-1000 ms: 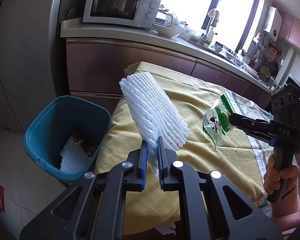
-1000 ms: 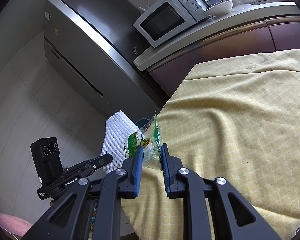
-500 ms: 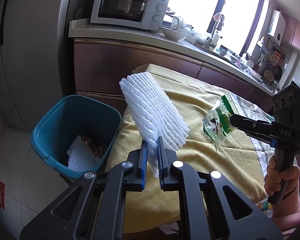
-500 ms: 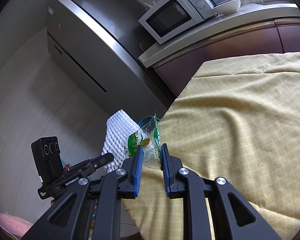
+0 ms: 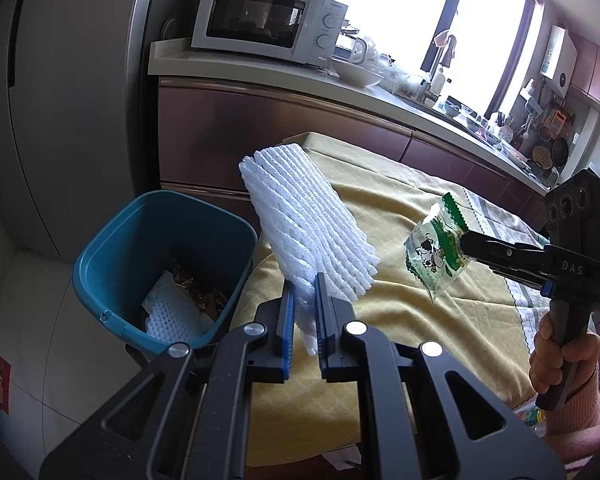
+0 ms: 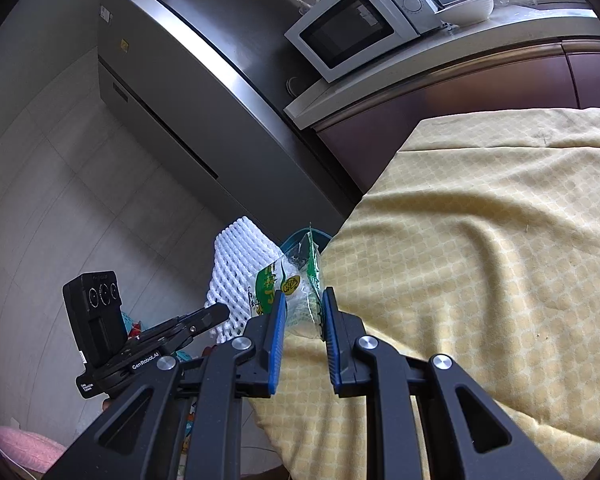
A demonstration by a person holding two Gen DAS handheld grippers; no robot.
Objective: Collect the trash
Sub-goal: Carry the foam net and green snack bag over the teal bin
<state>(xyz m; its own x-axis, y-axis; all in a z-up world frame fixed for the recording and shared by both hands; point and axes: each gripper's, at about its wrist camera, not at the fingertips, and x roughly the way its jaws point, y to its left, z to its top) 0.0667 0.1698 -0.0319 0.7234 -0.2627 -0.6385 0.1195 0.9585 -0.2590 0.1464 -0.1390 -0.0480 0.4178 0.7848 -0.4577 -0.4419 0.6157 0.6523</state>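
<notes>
Two pieces of trash are off the bench: my left gripper point(image 5: 302, 294) has its jaws clamped on a white foam net point(image 5: 304, 216), my right gripper point(image 6: 303, 312) on a green snack wrapper point(image 6: 292, 284). Both hang above the yellow-clothed bench point(image 5: 420, 304), beside the teal bin point(image 5: 112, 264) on the floor.

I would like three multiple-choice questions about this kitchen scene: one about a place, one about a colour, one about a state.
1. Where does the microwave stand?
A. on the counter
B. on the floor
C. on the table

2. What colour is the trash bin?
A. red
B. teal blue
C. black

3. What do the left tongs do?
A. hang open with nothing in them
B. grip the white foam net
C. grip a spoon

Answers:
1 A, it sits on the counter beside the fridge.
2 B, its walls are teal blue.
3 B, the net's end is pinched between the blue pads.
</notes>
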